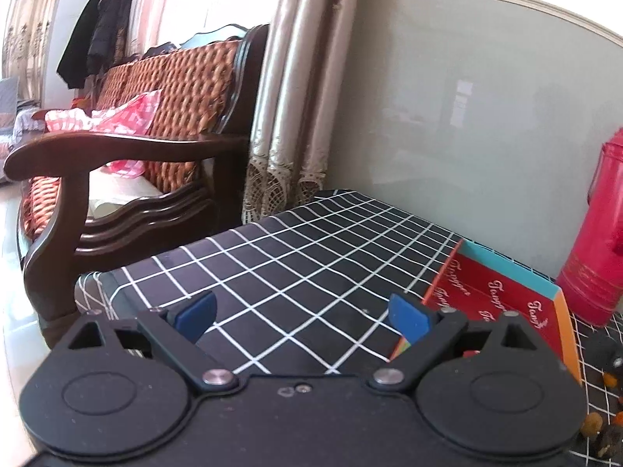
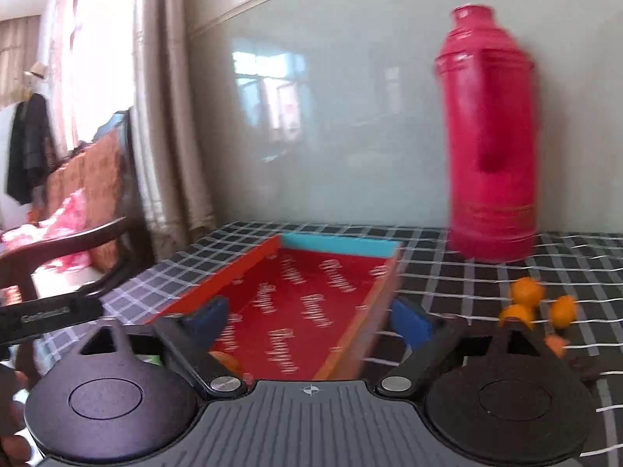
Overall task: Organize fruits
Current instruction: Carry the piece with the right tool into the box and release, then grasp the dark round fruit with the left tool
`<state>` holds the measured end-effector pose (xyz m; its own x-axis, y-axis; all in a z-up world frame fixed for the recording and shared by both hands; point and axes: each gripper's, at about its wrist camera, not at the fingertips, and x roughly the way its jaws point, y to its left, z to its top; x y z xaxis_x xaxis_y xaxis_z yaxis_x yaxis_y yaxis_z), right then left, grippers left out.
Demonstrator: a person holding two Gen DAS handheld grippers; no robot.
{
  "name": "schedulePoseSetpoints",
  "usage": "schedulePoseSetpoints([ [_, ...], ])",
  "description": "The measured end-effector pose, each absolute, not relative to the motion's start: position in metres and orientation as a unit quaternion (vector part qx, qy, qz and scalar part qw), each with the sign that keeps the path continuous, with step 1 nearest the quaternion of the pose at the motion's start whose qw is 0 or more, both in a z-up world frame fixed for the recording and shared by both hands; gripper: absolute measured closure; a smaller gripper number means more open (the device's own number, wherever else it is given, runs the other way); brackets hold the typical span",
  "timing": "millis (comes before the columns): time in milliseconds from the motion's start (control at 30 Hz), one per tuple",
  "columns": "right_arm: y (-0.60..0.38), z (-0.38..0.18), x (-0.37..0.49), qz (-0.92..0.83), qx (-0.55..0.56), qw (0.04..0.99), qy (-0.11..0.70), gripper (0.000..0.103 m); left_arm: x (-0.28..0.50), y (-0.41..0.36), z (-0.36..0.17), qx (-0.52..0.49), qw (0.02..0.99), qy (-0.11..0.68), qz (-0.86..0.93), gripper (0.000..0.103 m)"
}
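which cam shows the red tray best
The right wrist view: the red tray lies nearly whole ahead, though blurred. The left wrist view shows only part of it at right, sharper, partly behind the fingers.

- This is a home living room, lived in and informal.
- A dark wooden sofa (image 1: 128, 179) with curved armrests and woven orange-brown cushions stands just beside the table (image 1: 296, 268).
- Pink-and-white plastic bags (image 1: 128, 116) lie on its seat.
- Long beige curtains (image 1: 288, 116) with lace hems hang at a bright window.
- Dark coats (image 1: 97, 31) hang behind the sofa.
- The table wears a black cloth with a white grid.
- A tall red thermos flask (image 2: 490, 136) stands on the table, against a pale glossy wall panel (image 2: 331, 116) that reflects windows.
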<state>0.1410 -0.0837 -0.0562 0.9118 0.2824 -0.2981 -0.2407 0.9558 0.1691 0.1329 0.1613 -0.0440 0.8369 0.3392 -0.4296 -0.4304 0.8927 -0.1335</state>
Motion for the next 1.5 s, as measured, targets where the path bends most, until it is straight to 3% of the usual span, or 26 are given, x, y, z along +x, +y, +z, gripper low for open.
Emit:
schedulePoseSetpoints([
  [367, -0.157, -0.047, 0.116, -0.05, 0.046, 0.989, 0.13, 0.0, 0.137, 0.107, -0.041, -0.067, 0.968, 0.19, 0.149, 0.013],
  [733, -0.23, -0.05, 0.08, -0.227, 0.036, 0.968, 0.1, 0.0, 0.124, 0.006, -0.039, 0.005, 0.99, 0.14, -0.021, 0.013],
  [933, -0.251, -0.051, 0.068, -0.251, 0.041, 0.961, 0.105, 0.0, 0.123, -0.043, -0.053, 0.027, 0.98, 0.171, -0.099, 0.025],
  [1233, -0.273, -0.053, 0.05, -0.258, 0.055, 0.959, 0.108, 0.0, 0.136, -0.085, -0.085, 0.037, 0.958, 0.248, -0.139, 0.053],
  [1500, -0.275, -0.05, 0.041, -0.291, 0.038, 0.952, 0.085, 0.0, 0.147, -0.095, -0.1, 0.031, 0.947, 0.29, -0.137, 0.058],
])
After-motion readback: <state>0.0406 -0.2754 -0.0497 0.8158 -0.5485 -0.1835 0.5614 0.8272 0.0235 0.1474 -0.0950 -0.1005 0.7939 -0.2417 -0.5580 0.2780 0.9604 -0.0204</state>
